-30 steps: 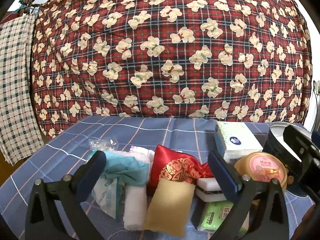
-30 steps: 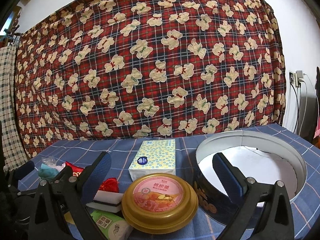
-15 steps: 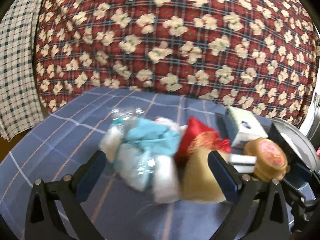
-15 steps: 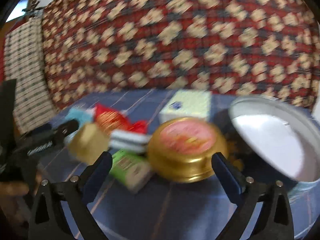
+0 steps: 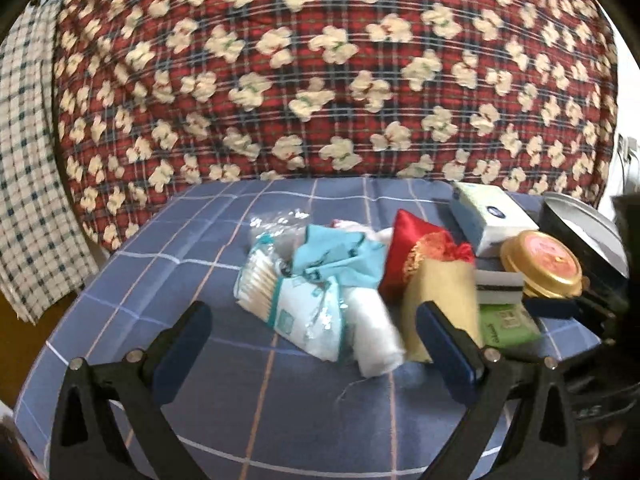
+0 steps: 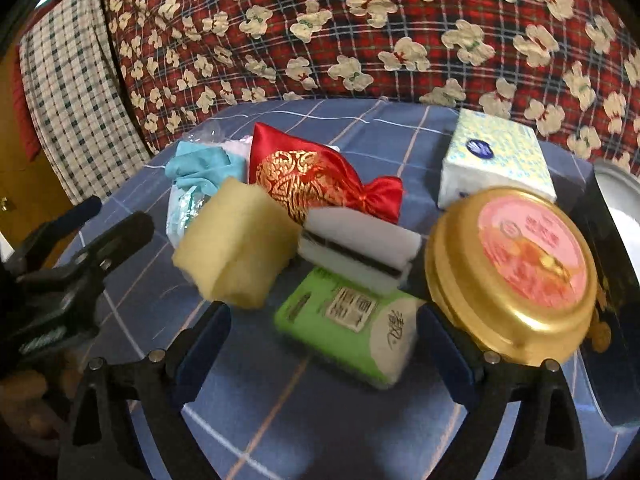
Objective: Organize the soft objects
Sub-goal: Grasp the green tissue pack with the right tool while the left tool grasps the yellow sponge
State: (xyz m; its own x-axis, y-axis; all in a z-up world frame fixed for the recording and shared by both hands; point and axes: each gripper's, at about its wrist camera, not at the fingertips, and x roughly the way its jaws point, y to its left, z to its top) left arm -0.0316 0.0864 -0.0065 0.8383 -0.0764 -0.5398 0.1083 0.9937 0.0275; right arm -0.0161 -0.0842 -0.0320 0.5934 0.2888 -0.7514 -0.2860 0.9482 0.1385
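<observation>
Dipped toward the green pack, right claw narrows, spread, empty; cotton swabs show only leftward.

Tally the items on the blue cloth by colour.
Red: 1, pouch
Yellow: 1, sponge
Green: 1, tissue pack
Gold: 1, round tin
Teal: 1, cloth
White: 3, tissue box, sponge block, roll
Total: 8

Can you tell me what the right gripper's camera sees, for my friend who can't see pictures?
The right gripper hangs open over a green tissue pack on a blue checked cloth; its jaws have just been closing and hold nothing. Around the pack lie a yellow sponge, a red satin pouch, a gold tin and a tissue box.
</observation>
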